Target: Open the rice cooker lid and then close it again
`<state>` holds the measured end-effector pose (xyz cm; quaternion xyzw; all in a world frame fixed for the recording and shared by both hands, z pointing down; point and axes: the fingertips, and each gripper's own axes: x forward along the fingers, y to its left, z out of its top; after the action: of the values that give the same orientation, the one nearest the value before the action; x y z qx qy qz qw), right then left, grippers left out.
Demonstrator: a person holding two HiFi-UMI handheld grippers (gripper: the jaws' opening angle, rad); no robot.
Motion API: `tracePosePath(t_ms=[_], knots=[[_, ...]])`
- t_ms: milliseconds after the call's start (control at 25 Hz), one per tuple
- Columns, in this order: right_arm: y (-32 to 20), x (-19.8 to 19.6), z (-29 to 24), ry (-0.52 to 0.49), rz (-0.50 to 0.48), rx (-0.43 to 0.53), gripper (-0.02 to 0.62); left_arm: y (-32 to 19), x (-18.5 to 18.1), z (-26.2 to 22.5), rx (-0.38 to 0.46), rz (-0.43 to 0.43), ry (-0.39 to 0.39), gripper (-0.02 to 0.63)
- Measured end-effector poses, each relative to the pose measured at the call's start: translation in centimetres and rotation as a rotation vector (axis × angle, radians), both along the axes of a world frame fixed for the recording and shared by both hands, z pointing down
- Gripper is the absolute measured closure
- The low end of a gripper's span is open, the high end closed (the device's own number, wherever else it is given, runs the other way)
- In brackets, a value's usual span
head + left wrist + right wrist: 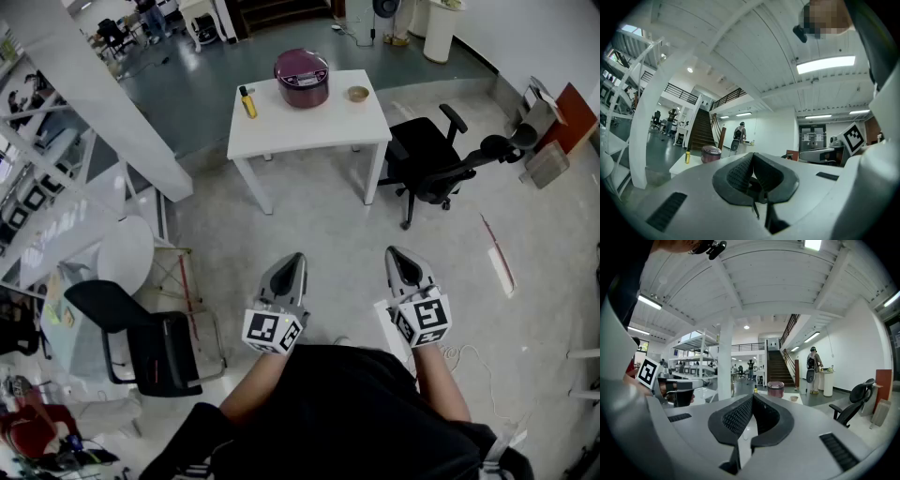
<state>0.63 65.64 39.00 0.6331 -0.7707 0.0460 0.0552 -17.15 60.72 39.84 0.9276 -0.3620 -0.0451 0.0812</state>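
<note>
You stand well apart from the tabletop [309, 129], so nothing about the lid is under way yet, and the trouble lies in the approach. Your left hand-held gripper [292, 259] and right hand-held gripper [397, 253] both have their jaws pressed together with nothing between them. If you arrive like that, you can only push at the lid, not take hold of it, so open one before you get there.

The black office chair [427, 157] stands just beside the tabletop's right edge, with an armrest sticking out. Coming in from that side could catch it. The front edge looks free.

On the tabletop, a yellow bottle [247, 101] lies near the left edge, close to the cooker, and a small round dish [357, 94] sits near the far right corner. A wide swing at the lid could knock either. The cooker itself probably slides easily. Pressing a release or pushing the lid down with one hand-held gripper alone may shove it towards the far edge, so brace the body with the other.

The rice cooker [302, 79] sits by the far edge, about midway between the left and right edges. It is round, dark maroon and glossy, and its lid appears to be down. From here you cannot make out its latch or hinge side.
</note>
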Motion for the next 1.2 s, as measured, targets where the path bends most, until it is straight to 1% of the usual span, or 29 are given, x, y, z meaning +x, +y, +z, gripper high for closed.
tracePosePath(t_ms=[200,480,680,800,920,960,1000,1040,1080,1120,1200], knots=[[0.3,1.5,0.4,-0.053,0.053,-0.013,0.597,0.3,0.6,0.2,0.002,0.01,-0.006,0.601],[1.9,2.9,1.7,-0.101,0.08,-0.024,0.597,1.1,1.2,0.5,0.006,0.014,-0.014,0.601],[2.4,3.3,2.3,-0.097,0.073,-0.035,0.596,1.8,1.3,0.7,0.005,0.014,-0.018,0.601],[2.7,3.3,2.4,-0.12,0.043,-0.042,0.595,2.1,1.2,0.6,0.013,0.007,-0.012,0.601],[2.9,3.6,2.4,-0.129,0.026,-0.042,0.594,2.1,1.1,0.9,-0.016,0.005,-0.002,0.597],[2.9,3.7,2.5,-0.128,0.026,-0.043,0.554,2.0,1.1,1.1,-0.028,0.0,0.0,0.562],[2.9,3.9,2.6,-0.126,0.028,-0.046,0.485,1.9,1.0,1.3,-0.038,-0.006,0.001,0.501],[2.9,4.2,2.8,-0.125,0.032,-0.052,0.436,1.9,1.0,1.6,-0.046,-0.013,0.0,0.462],[2.9,4.4,3.0,-0.123,0.038,-0.059,0.4,1.8,0.8,1.8,-0.051,-0.02,-0.002,0.429],[2.8,4.6,3.2,-0.122,0.044,-0.064,0.381,1.8,0.7,1.9,-0.054,-0.025,-0.006,0.406],[2.8,5.0,3.6,-0.122,0.05,-0.073,0.373,1.8,0.5,2.3,-0.058,-0.033,-0.019,0.39]])
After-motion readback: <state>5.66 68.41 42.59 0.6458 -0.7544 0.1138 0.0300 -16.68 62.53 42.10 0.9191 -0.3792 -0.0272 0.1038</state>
